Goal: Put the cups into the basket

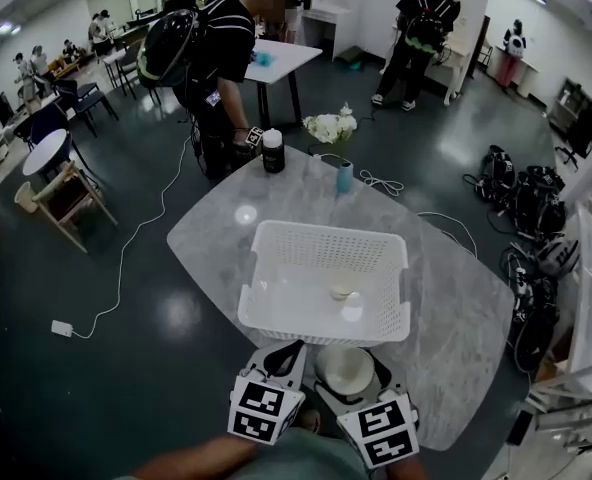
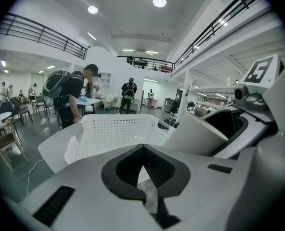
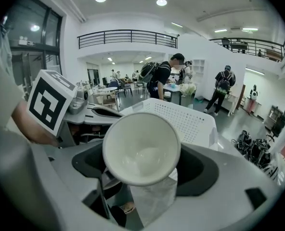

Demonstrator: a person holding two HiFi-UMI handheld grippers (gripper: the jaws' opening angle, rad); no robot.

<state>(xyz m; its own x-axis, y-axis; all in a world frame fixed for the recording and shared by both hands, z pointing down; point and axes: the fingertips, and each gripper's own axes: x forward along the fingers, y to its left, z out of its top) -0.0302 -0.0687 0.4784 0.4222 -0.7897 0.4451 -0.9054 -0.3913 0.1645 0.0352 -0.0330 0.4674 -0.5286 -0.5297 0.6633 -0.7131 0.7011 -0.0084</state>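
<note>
A white perforated basket (image 1: pixel 276 313) stands in the middle of the marble table (image 1: pixel 216 233). One small white cup (image 1: pixel 343 288) lies inside it. My right gripper (image 1: pixel 346 370) is just short of the basket's near wall, shut on a white cup (image 3: pixel 141 148) whose open mouth faces the camera in the right gripper view. That held cup (image 2: pixel 200 136) shows from the side in the left gripper view. My left gripper (image 1: pixel 281 356) sits beside it on the left, jaws together and holding nothing, with the basket (image 2: pixel 118 131) right ahead.
A black cylinder with a white top (image 1: pixel 273 152) and a blue vase of white flowers (image 1: pixel 344 175) stand at the table's far edge. A person with a backpack (image 1: pixel 216 58) leans there. Bags (image 1: pixel 526 198) lie on the floor to the right.
</note>
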